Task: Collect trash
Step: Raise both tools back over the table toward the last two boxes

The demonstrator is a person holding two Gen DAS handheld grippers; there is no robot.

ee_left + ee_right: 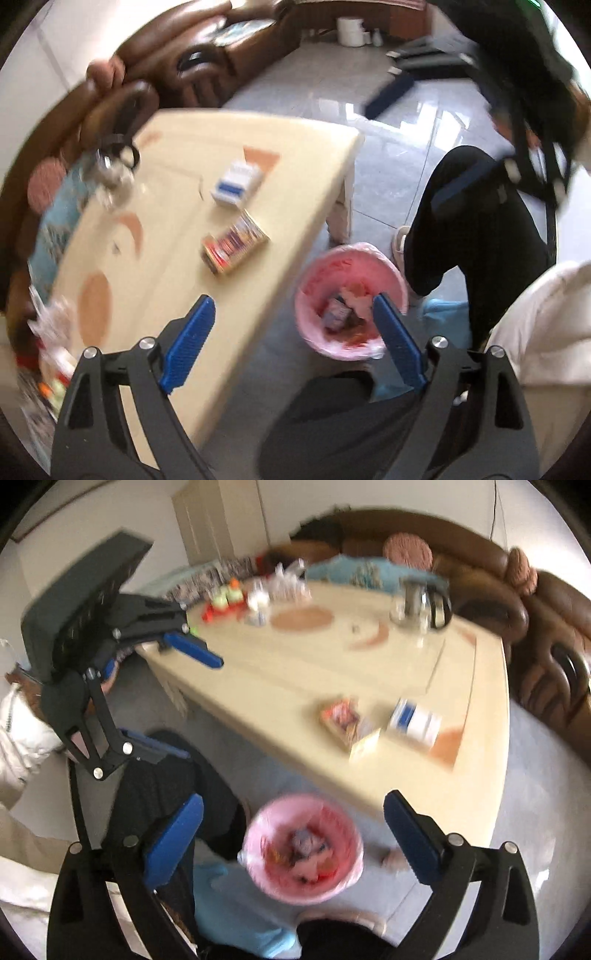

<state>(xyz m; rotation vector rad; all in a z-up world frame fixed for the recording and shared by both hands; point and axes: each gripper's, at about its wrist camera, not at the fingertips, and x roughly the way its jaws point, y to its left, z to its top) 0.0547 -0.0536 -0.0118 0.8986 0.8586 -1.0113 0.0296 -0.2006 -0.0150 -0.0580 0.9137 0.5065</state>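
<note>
- Both spread wide and empty: left gripper [291, 332], right gripper [293, 840], each hanging over the pink bin [351, 299] on the floor at the table's near edge.
- Still on the cream table [177, 206]: colourful packet [234, 245] and blue-white box [236, 184], lying flat, far-left of the left gripper.
- Probably nearer to the left gripper; long axes blurred.

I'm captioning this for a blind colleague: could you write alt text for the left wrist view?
The open, empty left gripper hovers above a pink-lined round trash bin already holding wrappers, beside a cream table. On the table lie a colourful printed box and a blue-and-white carton.
</note>
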